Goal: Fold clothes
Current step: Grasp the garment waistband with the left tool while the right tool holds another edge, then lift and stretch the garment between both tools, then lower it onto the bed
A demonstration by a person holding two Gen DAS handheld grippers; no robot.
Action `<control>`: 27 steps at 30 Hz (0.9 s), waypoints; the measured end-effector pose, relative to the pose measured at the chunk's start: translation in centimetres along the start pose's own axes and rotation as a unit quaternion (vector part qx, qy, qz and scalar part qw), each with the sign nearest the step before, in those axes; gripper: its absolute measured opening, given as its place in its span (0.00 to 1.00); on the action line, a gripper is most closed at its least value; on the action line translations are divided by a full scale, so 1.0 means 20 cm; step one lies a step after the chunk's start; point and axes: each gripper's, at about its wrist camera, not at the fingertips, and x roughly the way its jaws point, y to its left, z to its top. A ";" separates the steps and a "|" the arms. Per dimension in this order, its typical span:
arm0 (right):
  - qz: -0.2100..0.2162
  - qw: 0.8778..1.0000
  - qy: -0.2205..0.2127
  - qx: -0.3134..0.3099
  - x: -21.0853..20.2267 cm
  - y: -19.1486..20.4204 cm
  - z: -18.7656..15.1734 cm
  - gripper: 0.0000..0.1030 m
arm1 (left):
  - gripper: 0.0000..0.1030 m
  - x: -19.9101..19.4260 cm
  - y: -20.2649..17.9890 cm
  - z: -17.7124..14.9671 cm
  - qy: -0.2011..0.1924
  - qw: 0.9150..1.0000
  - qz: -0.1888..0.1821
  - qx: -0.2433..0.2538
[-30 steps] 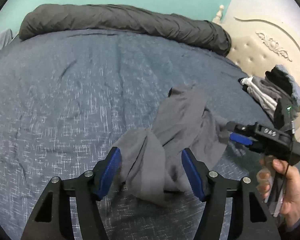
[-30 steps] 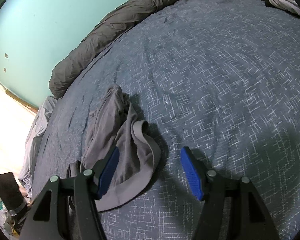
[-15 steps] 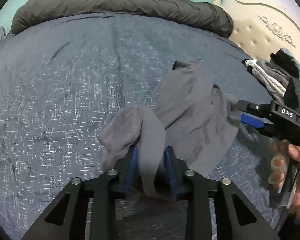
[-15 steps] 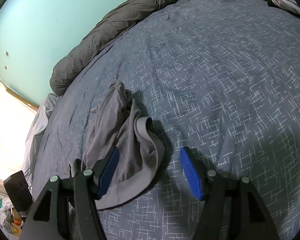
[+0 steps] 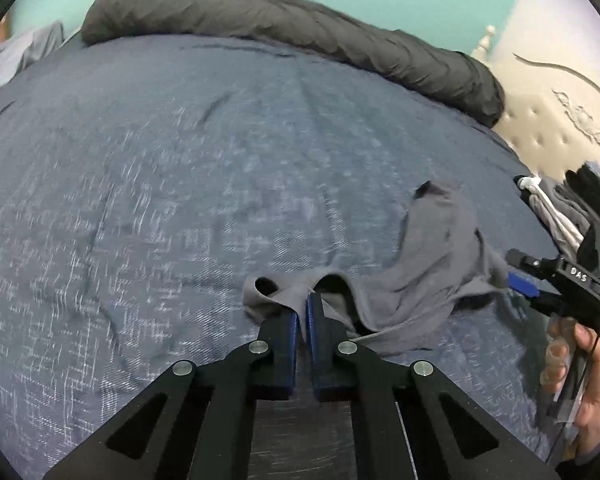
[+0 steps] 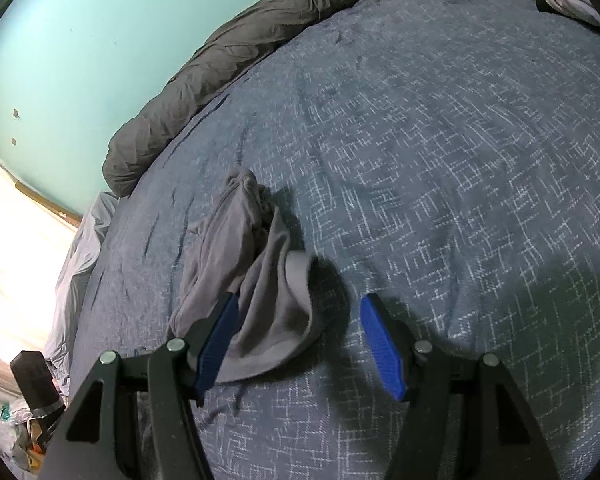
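Left gripper (image 5: 303, 312) is clamped on the edge of the grey garment (image 5: 432, 264), which lies crumpled on the blue bedspread (image 5: 180, 184). Right gripper (image 6: 296, 340) hangs with jaws wide apart, nothing pinched; the garment's hem lies just beside its left pad. A hand (image 5: 592, 376) holds that gripper. A dark duvet roll (image 5: 300, 36) lies along the bed's far edge, and a clothes pile (image 5: 564, 208) sits near the headboard (image 5: 556, 112).

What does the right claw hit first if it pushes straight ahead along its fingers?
Probably bare bedspread. The open right claw points down at it; the grey garment lies just left, by the left pad. Depth is unclear.
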 end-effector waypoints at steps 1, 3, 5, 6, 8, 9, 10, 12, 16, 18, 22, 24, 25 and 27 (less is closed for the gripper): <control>-0.001 1.000 -0.002 0.001 0.00 0.00 0.00 0.62 | 0.05 0.01 0.00 0.00 0.003 1.000 -0.002 -0.002; 0.000 1.000 -0.005 0.007 0.00 -0.01 0.02 0.62 | 0.05 0.00 0.00 -0.02 0.005 1.000 -0.008 0.000; -0.003 1.000 -0.008 0.009 0.00 -0.01 0.03 0.62 | 0.05 -0.01 0.01 -0.03 0.005 1.000 -0.013 -0.001; -0.004 1.000 -0.006 0.008 0.01 -0.01 0.02 0.62 | 0.05 -0.01 0.01 -0.03 0.005 1.000 -0.015 -0.004; -0.005 1.000 0.000 0.006 0.02 -0.01 0.02 0.62 | 0.06 0.00 0.02 -0.02 0.004 1.000 -0.014 -0.004; -0.004 1.000 0.005 0.007 0.03 -0.01 0.02 0.62 | 0.08 -0.01 0.03 -0.02 0.003 1.000 -0.010 -0.003; -0.002 1.000 0.011 0.007 0.04 -0.02 0.02 0.62 | 0.12 -0.02 0.03 -0.01 0.000 1.000 -0.006 -0.002; 0.002 1.000 0.016 0.009 0.05 -0.02 0.02 0.62 | 0.20 -0.02 0.04 0.00 -0.004 1.000 -0.003 -0.009; -0.001 1.000 0.023 -0.009 0.05 0.00 0.01 0.51 | 0.21 0.01 0.10 0.00 0.006 0.999 -0.013 -0.037; -0.006 0.999 0.026 -0.029 0.05 0.02 0.00 0.36 | 0.20 0.02 0.08 0.00 0.011 0.999 -0.011 -0.030; 0.001 0.999 0.030 -0.034 0.05 0.02 0.00 0.13 | 0.20 0.04 0.04 0.00 0.016 1.000 -0.017 -0.014; 0.010 0.999 0.028 -0.031 0.04 0.01 0.00 0.07 | 0.18 0.05 0.04 0.00 0.018 1.000 -0.016 -0.010; 0.017 0.999 0.026 -0.029 0.03 0.01 0.00 0.05 | 0.10 0.05 0.03 0.00 0.018 1.000 -0.015 -0.008; 0.032 0.999 0.018 -0.032 0.00 0.01 0.01 0.03 | 0.03 0.05 0.02 0.00 0.017 1.000 -0.015 -0.005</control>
